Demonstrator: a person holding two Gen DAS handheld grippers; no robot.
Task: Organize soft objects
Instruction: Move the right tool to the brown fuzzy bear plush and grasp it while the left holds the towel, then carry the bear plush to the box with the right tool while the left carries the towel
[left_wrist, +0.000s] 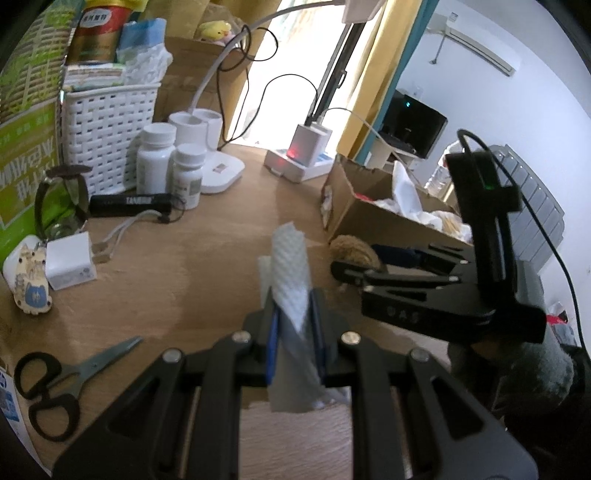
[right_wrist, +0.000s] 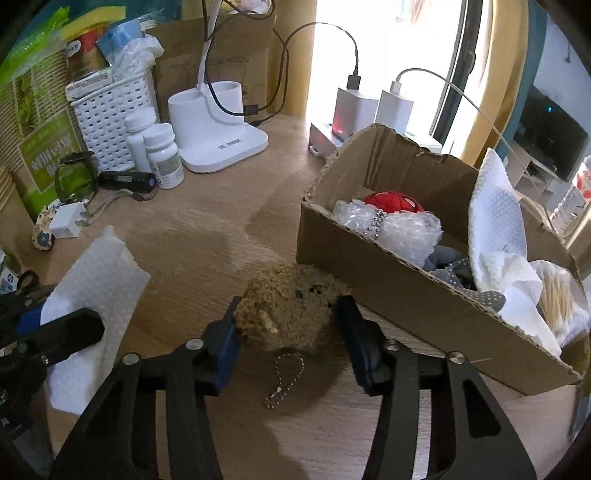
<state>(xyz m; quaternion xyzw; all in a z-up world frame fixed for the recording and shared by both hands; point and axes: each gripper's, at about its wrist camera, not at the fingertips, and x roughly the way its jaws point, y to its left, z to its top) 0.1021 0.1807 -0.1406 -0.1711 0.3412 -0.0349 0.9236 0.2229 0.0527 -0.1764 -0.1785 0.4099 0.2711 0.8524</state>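
My left gripper (left_wrist: 291, 325) is shut on a white embossed paper sheet (left_wrist: 290, 258), which sticks up and forward between the pads; the same sheet (right_wrist: 96, 273) shows at the left of the right wrist view. A brown plush toy (right_wrist: 291, 310) with a ball chain (right_wrist: 282, 380) lies on the wooden table against the cardboard box (right_wrist: 369, 258). My right gripper (right_wrist: 288, 325) straddles the toy, with both blue pads pressed to its sides. The box holds a red plush (right_wrist: 393, 201), bubble wrap (right_wrist: 402, 229), grey fabric and white paper.
Scissors (left_wrist: 74, 373) lie near the left front. Behind are a white basket (left_wrist: 107, 129), two pill bottles (left_wrist: 170, 166), a lamp base (right_wrist: 218, 122), a black flashlight (left_wrist: 129, 203), chargers (right_wrist: 373, 107) with cables, and a small white plug (left_wrist: 70, 260).
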